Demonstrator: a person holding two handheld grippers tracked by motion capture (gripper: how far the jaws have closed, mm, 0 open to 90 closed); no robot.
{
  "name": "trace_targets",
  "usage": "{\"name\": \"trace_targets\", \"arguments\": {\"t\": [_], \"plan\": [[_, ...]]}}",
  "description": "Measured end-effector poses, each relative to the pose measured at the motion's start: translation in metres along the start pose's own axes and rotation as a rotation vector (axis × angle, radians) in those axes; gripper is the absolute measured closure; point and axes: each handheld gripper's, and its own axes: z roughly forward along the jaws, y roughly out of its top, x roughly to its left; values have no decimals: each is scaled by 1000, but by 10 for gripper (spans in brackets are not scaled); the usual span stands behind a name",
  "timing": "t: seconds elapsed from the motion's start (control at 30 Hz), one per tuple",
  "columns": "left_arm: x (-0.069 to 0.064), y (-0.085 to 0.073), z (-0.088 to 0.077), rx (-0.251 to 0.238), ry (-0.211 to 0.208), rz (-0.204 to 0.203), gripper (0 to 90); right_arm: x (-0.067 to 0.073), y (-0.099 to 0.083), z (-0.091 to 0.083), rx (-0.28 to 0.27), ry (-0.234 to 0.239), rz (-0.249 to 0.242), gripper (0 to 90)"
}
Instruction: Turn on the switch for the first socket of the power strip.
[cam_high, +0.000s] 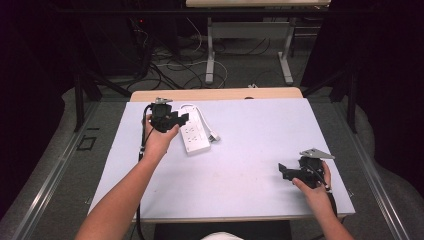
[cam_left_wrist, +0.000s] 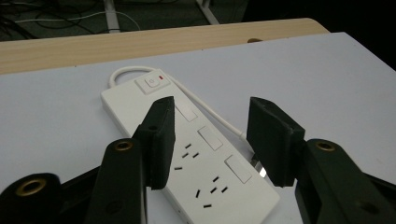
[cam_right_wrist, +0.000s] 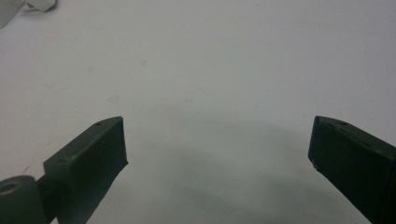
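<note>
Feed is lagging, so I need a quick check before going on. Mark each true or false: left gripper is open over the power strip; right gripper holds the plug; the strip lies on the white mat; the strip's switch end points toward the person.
1. The left gripper is open over the power strip. True.
2. The right gripper holds the plug. False: it is open, with nothing between its jaws.
3. The strip lies on the white mat. True.
4. The switch end points toward the person. False: the switch is at the far end.

Power strip (cam_high: 195, 131) and its cord (cam_left_wrist: 212, 113) block the worktop's (cam_high: 250, 150) far-left part; middle and right side lie bare, free passage there.
</note>
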Motion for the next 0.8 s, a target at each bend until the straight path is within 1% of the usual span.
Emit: {"name": "trace_targets", "arguments": {"t": [0.03,0.07,0.17,0.2,0.23,0.27,0.3,0.33,0.4,0.43,0.47,0.53,0.63,0.7,0.73,0.77,0.8], "plan": [[0,1,2,-3,7,3,529,0,0,0,0,0,0,37],[0,3,3,-3,9,-3,546,0,0,0,0,1,4,38],[0,7,7,-2,9,-13,560,0,0,1,1,3,5,38],[0,9,8,-2,11,-19,583,0,0,1,0,4,1,38],[0,10,9,-6,4,-33,583,0,0,1,0,4,1,38],[0,11,10,-8,4,-33,593,1,0,1,1,4,1,38],[0,12,12,-13,5,-41,614,1,-1,1,3,6,4,38],[0,12,13,-10,4,-36,621,1,-1,1,6,7,0,38],[1,14,16,-1,0,-47,630,0,-1,1,8,7,0,38],[1,15,18,-5,-5,-49,648,0,-1,2,9,7,-1,38],[2,15,20,-7,-13,-54,652,0,-1,2,9,8,4,38],[3,17,23,-11,-15,-60,656,0,-1,2,9,9,5,38],[3,20,28,-7,-5,-58,641,0,-2,3,10,11,6,39],[4,21,32,-3,3,-66,640,0,-2,3,10,12,6,39],[4,23,33,2,0,-68,640,0,-2,3,10,12,5,39],[4,23,35,3,5,-73,642,0,-2,3,11,12,5,39],[5,24,37,4,8,-77,664,0,-2,3,11,12,6,40]]}}
